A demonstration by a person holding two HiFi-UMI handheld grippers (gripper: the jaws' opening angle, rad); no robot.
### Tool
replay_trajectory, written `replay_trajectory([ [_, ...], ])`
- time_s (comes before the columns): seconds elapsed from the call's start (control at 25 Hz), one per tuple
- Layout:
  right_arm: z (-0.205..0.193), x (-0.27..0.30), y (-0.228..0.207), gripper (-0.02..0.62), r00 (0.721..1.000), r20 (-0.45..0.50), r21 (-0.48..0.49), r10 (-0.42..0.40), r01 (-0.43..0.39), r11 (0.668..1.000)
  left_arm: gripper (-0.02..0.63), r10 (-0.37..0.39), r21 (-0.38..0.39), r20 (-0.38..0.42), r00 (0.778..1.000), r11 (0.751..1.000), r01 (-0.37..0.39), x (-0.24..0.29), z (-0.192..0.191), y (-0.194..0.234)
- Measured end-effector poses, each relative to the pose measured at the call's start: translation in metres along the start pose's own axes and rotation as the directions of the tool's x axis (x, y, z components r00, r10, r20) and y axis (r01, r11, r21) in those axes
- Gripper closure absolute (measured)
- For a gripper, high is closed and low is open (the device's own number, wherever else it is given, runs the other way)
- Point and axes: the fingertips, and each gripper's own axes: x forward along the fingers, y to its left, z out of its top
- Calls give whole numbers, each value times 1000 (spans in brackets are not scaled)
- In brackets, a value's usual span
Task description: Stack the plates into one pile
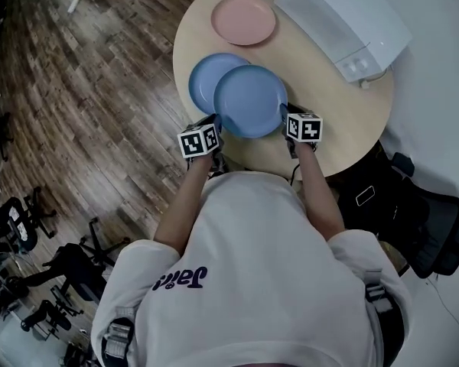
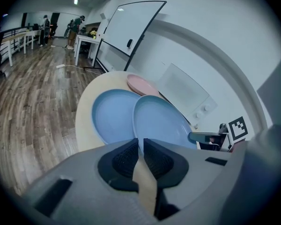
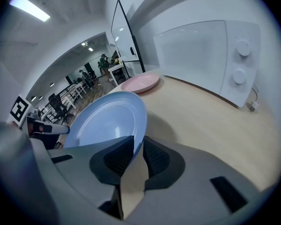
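A blue plate [image 1: 250, 100] hangs over the round wooden table [image 1: 344, 128], gripped at both sides. My left gripper [image 1: 216, 125] is shut on its left rim and my right gripper [image 1: 284, 115] is shut on its right rim. In the left gripper view the held blue plate [image 2: 161, 121] runs away from the jaws; in the right gripper view the same held plate [image 3: 107, 121] tilts up. It partly overlaps a second blue plate [image 1: 208, 77] lying on the table to the left. A pink plate [image 1: 243, 20] lies farther back.
A white microwave [image 1: 344, 17] stands at the table's back right. Wooden floor [image 1: 84, 98] lies to the left, with office chairs [image 1: 38, 281] at the lower left. A dark bag and chair [image 1: 413, 220] sit at the right of the table.
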Motion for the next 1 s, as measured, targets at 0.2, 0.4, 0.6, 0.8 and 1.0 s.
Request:
replay_trajectory([
  [0.2,25,34,38,532,998,-15,-53,63,-63,997,561,67,-26,51,996,997,-66,-13,22,40],
  [0.4,45,62,61,532,995,-28,-86,92,-94,992,563,108,-67,88,990,993,-102,-16,41,69],
  [0.6,59,81,71,532,995,-47,-124,85,-91,988,563,149,-67,106,983,988,-142,-10,53,88],
  [0.8,66,96,69,529,996,-64,-145,69,-78,986,562,182,-42,112,977,983,-178,0,62,96],
  [1.0,60,104,67,525,994,-88,-141,61,-73,987,563,205,-31,107,973,979,-203,8,59,101],
])
